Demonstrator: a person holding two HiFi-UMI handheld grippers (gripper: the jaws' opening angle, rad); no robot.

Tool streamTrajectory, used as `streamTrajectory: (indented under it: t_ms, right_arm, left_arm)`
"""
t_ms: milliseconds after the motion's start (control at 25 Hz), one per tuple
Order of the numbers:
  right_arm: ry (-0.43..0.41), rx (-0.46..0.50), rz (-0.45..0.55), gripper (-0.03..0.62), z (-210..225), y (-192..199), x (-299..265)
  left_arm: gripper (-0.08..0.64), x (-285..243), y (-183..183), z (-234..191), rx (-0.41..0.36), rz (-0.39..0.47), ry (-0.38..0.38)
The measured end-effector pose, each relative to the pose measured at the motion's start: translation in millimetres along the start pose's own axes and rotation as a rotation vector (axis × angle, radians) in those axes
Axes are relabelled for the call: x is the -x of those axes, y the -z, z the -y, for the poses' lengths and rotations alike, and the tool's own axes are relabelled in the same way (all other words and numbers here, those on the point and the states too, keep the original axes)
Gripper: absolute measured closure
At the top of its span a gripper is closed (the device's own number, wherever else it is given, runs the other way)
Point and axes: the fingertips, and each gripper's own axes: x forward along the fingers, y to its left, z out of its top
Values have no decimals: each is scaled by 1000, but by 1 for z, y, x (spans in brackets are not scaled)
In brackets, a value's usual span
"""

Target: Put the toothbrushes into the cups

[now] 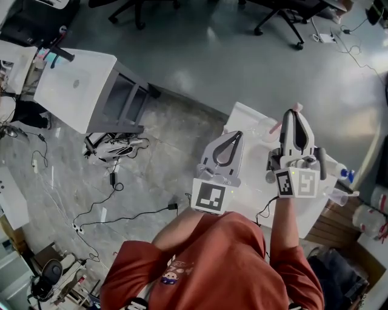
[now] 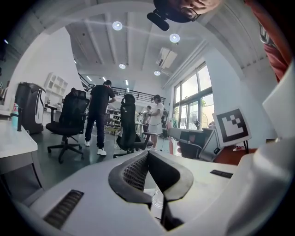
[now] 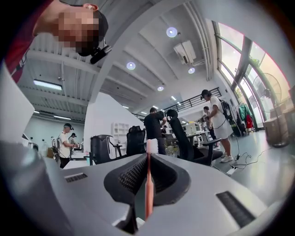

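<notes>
In the right gripper view a pink toothbrush (image 3: 148, 184) with white bristles stands upright between the jaws of my right gripper (image 3: 148, 159), which is shut on it. From the head view, this gripper (image 1: 294, 114) is raised over the white table (image 1: 244, 116), and the brush's pink tip (image 1: 297, 107) pokes out past the jaws. My left gripper (image 1: 237, 135) hangs beside it to the left, shut and holding nothing, as the left gripper view (image 2: 146, 155) confirms. A clear cup (image 1: 265, 128) seems to stand on the table between them, partly hidden, with a pink piece (image 1: 276, 127) beside it.
A second white table (image 1: 79, 85) stands at the upper left, with cables (image 1: 115, 181) on the floor below it. Office chairs (image 1: 279, 18) are at the top. Bottles (image 1: 345, 175) sit at the table's right end. People (image 2: 99, 115) stand among chairs in the room.
</notes>
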Motion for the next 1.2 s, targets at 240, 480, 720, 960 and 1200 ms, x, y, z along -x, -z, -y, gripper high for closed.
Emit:
streamTrajectory:
  t_ms: [240,480,720,960,1200]
  right_arm:
    - [15,-7,9,565,3,25,9]
    - [48,-34,-24,565,10,54,17]
    - [67,2,-76,563,7,78,24]
    - [78,19,-163,561,10,97,26]
    - [107,34,-224,560,12,108,31]
  left_arm:
    - [541,-6,2,1,-4,-2,4]
    - [541,-8,6,1,5,-21,4]
    - [541,-2,22,3,14,-39,8]
    - [541,-5,24,4,12,-52,7]
    - [541,-1,27,7,6,-54,5]
